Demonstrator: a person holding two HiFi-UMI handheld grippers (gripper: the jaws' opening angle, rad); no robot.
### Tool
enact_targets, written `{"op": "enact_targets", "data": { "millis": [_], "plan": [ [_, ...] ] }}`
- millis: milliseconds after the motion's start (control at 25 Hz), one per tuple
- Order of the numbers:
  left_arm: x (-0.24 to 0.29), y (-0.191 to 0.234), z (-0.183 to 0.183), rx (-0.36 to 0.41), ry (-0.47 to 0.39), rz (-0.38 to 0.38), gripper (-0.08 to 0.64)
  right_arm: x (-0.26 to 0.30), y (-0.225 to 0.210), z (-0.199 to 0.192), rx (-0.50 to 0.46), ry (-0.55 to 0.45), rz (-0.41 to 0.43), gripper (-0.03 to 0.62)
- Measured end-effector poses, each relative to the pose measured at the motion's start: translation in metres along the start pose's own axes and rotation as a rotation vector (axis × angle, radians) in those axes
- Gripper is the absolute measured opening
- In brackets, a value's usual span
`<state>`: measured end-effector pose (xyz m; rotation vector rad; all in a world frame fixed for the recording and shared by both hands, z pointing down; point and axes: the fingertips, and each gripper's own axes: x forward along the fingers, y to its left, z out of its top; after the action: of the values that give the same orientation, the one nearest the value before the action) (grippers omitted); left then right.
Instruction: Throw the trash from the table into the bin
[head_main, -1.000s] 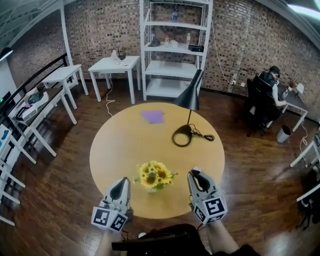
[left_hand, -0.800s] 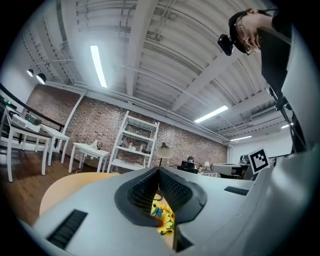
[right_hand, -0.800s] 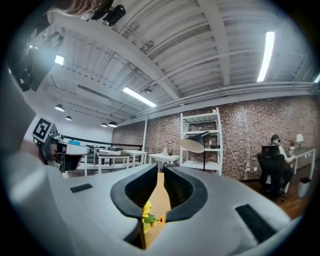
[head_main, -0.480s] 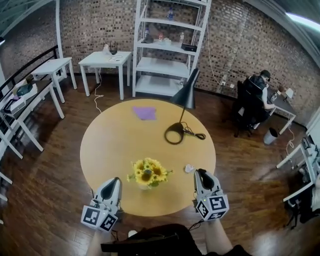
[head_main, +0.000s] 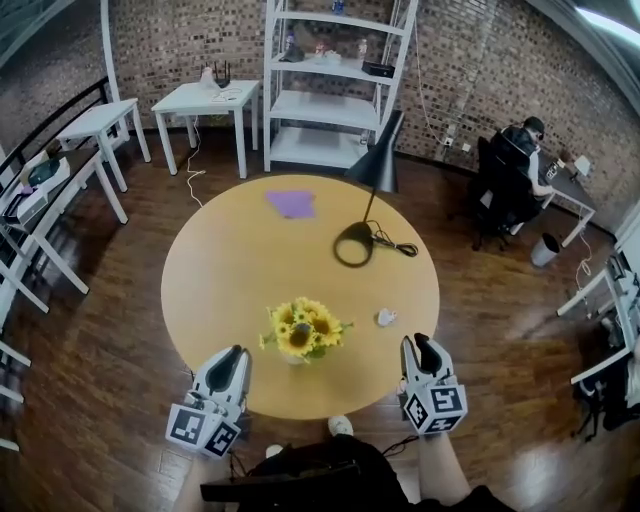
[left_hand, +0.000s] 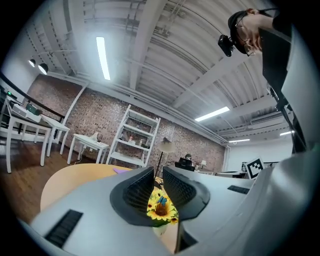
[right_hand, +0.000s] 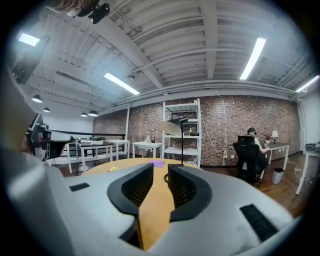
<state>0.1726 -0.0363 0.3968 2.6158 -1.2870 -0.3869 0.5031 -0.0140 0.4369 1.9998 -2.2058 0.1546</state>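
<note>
Both the left gripper (head_main: 233, 356) and the right gripper (head_main: 425, 346) hold their fingers slightly apart, having just been opening on nothing, while the white wad (head_main: 386, 317), probably crumpled paper, lies right of frame centre near the sunflower vase (head_main: 300, 338), which a sweeping reach could knock over on the bench (head_main: 220, 270).

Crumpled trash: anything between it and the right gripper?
Nothing visible. Only bare table lies between the trash and the right gripper, whose jaws have just been opening, empty. The sunflowers stand off to the left, the lamp farther back.
</note>
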Motion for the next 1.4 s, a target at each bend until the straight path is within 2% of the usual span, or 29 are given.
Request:
{"op": "enact_targets", "data": {
  "millis": [160,400,520,680,760,880,920,1240,1400],
  "plan": [
    [0.022,-0.007,-0.005,0.005,0.003,-0.014,0.052,0.025,-0.031,-0.018,0.025,0.016,-0.014,0.094],
    [0.074,-0.027,-0.014,0.018,0.004,0.030,0.052,0.070,-0.074,-0.060,0.038,0.096,0.000,0.094],
    [0.093,-0.029,-0.022,0.019,0.017,0.086,0.052,0.098,-0.082,-0.096,0.047,0.198,0.048,0.220],
    [0.108,-0.033,-0.036,0.043,0.045,0.143,0.052,0.133,-0.079,-0.141,0.023,0.312,0.132,0.240],
    [0.112,-0.035,-0.040,0.052,0.051,0.175,0.052,0.148,-0.078,-0.163,0.005,0.366,0.163,0.288],
    [0.108,-0.037,-0.038,0.069,0.058,0.233,0.052,0.165,-0.076,-0.191,-0.021,0.438,0.194,0.293],
    [0.107,-0.037,-0.037,0.074,0.060,0.249,0.051,0.170,-0.076,-0.198,-0.029,0.457,0.202,0.326],
    [0.093,-0.029,-0.035,0.082,0.086,0.336,0.051,0.187,-0.081,-0.241,-0.052,0.536,0.207,0.328],
    [0.082,-0.024,-0.035,0.082,0.088,0.363,0.052,0.188,-0.079,-0.250,-0.103,0.550,0.208,0.311]
  ]
}}
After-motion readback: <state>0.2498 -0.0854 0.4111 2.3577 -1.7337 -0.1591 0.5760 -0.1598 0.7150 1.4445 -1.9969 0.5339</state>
